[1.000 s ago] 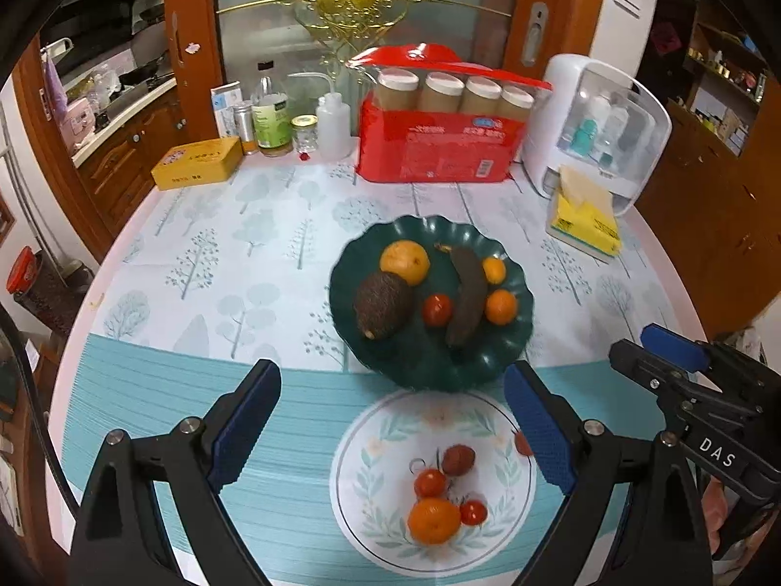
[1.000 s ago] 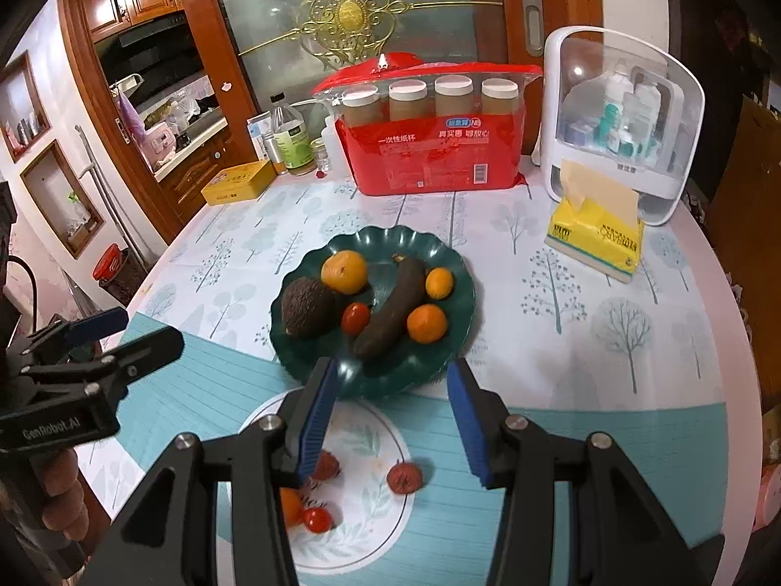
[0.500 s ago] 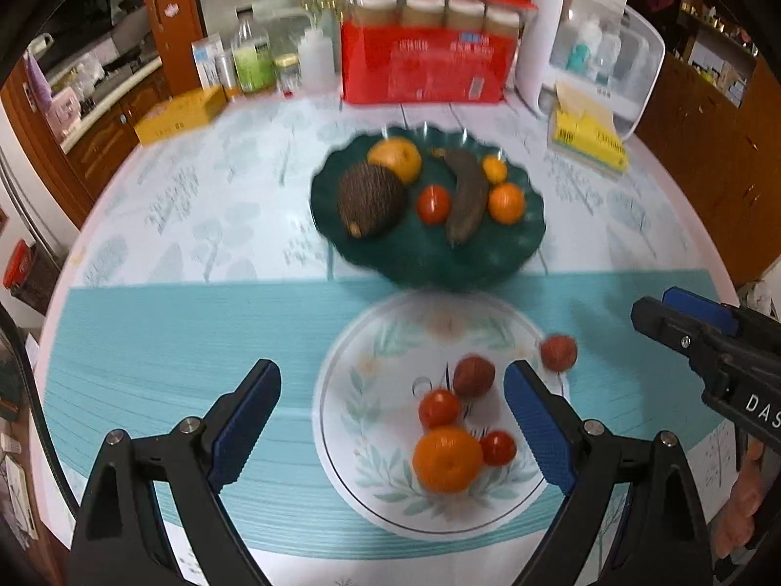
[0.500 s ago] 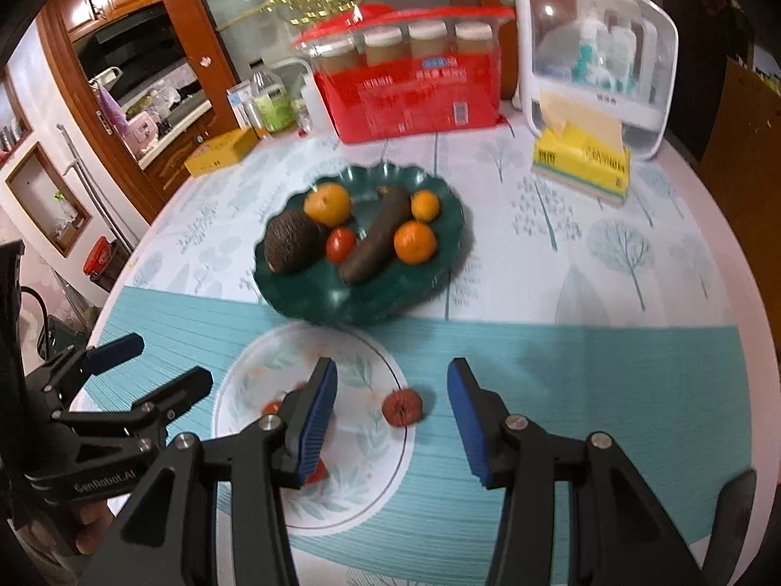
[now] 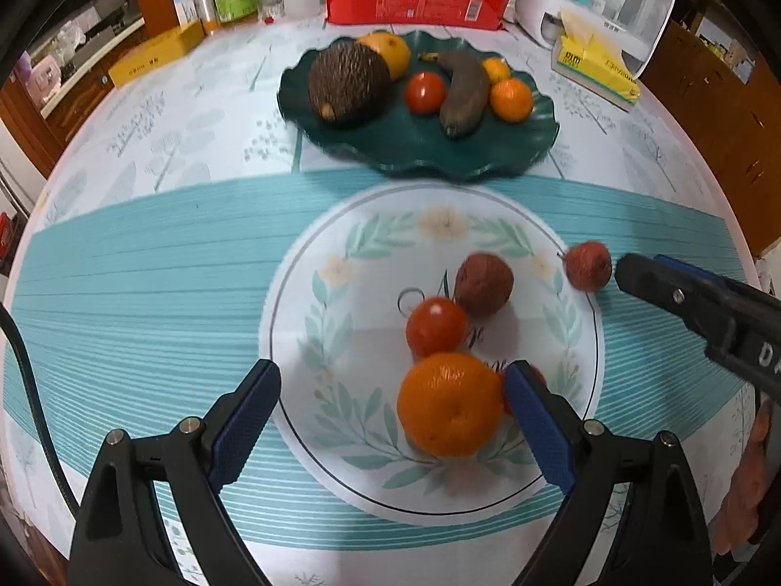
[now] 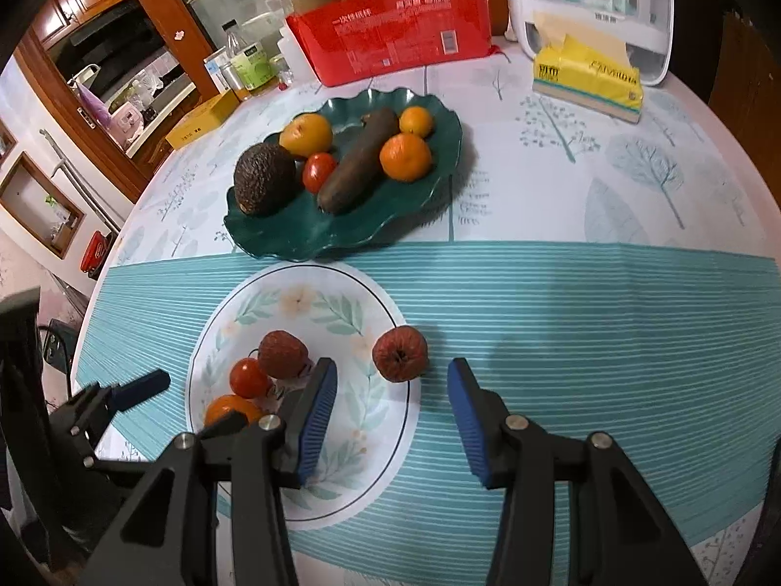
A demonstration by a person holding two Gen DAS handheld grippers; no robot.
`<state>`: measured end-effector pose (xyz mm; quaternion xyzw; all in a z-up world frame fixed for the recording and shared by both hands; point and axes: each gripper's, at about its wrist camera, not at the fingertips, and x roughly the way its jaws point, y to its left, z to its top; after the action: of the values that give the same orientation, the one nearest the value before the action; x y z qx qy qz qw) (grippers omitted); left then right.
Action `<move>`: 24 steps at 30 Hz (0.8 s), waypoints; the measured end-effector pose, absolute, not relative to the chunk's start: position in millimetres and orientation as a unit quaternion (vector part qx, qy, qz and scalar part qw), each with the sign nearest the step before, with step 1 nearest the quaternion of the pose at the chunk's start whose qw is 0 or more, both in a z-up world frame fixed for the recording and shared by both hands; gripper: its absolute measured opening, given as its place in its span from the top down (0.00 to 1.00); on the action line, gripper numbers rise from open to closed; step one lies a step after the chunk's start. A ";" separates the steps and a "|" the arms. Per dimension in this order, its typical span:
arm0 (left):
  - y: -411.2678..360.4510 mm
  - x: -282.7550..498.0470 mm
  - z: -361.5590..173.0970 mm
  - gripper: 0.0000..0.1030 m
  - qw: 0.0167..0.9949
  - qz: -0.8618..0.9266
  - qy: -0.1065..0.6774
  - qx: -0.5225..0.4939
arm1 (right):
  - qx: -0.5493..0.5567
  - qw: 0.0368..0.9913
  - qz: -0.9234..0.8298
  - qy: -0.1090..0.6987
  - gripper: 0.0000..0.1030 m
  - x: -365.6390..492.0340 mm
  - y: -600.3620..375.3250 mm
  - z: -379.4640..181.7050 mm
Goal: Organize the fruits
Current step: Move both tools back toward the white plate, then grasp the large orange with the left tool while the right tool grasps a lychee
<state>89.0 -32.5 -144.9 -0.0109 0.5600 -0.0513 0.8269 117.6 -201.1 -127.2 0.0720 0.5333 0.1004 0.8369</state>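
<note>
Both dropped closer to the table since a second ago, plates looming much bigger now. Left gripper (image 5: 390,420) spread wide, empty, hanging over the white floral-print round plate (image 5: 302,342), big glossy orange mandarin (image 5: 449,403) between the blue pads but not pinched; right-hand pad just beside it. Right gripper (image 6: 393,415) partly open, nothing held, wrinkly dark-red round fruit (image 6: 400,354) sitting on the striped teal tablecloth (image 6: 585,303) just past the tips, right at the plate's edge. Also on the white plate: small red tomato (image 5: 436,326), brownish-red wrinkled fruit (image 5: 483,284). Further back, scalloped dark green plate (image 5: 415,146) with rough brown avocado (image 5: 349,83), blackened banana (image 5: 463,93), red tomato and a few oranges. Beyond that, yellow tissue pack (image 6: 585,80), red plastic package of paper cups (image 6: 390,34), bottles, wooden cabinets. Both grippers angled steeply down. Fingers of a hand (image 5: 747,478) peeking at the far right in the left wrist view.
</note>
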 end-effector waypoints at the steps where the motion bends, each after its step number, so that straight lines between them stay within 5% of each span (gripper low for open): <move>1: -31.5 87.8 -146.6 0.11 0.826 -0.053 0.560 -0.017 | 0.073 0.836 0.101 0.535 0.54 119.5 -201.1 -129.5; 18: -25.3 87.1 -157.6 0.11 0.818 -0.075 0.567 -0.061 | 0.054 0.830 0.091 0.548 0.54 139.6 -190.7 -154.9; 24: -24.9 89.4 -160.2 0.21 0.814 -0.089 0.569 -0.081 | 0.042 0.829 0.087 0.551 0.55 140.5 -190.0 -160.2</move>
<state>89.4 -24.9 -160.2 -0.0809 0.5687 -0.0890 0.8137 140.5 -190.0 -160.2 0.0419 0.5511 0.0869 0.8288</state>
